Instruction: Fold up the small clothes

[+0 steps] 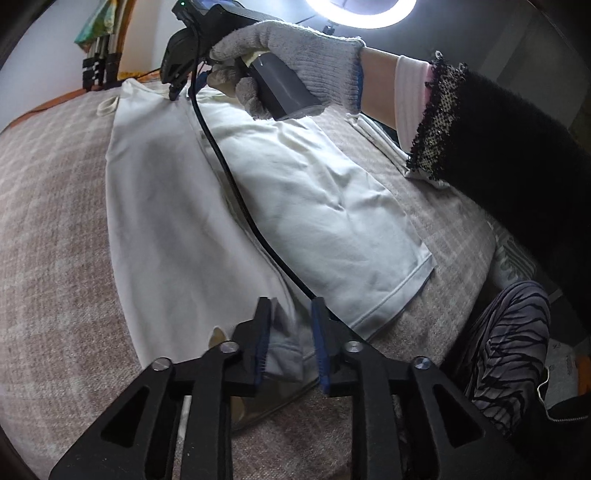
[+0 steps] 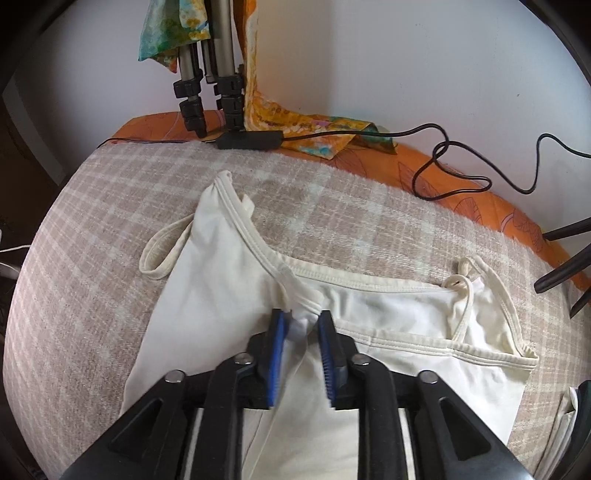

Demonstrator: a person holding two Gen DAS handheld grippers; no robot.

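A white strappy top (image 1: pixel 207 206) lies on the checked blanket (image 1: pixel 55 221), partly folded lengthwise, its right part lying flatter. My left gripper (image 1: pixel 290 308) is at the hem end, its jaws apart with a fold of the white hem between them. In the left wrist view my right gripper (image 1: pixel 173 92), held by a gloved hand, touches the top's neckline at the far end. In the right wrist view my right gripper (image 2: pixel 301 319) has its jaws slightly apart around a bunched fold of the top (image 2: pixel 221 295) at the neckline seam.
A black cable (image 1: pixel 236 192) runs across the top from the right gripper. Tripod legs (image 2: pixel 210 92), a black adapter (image 2: pixel 247 140) and a looped cable (image 2: pixel 461 173) sit at the blanket's far edge on orange cloth (image 2: pixel 480 199). A ring light (image 1: pixel 362 11) shines above. A striped garment (image 1: pixel 509 343) lies at right.
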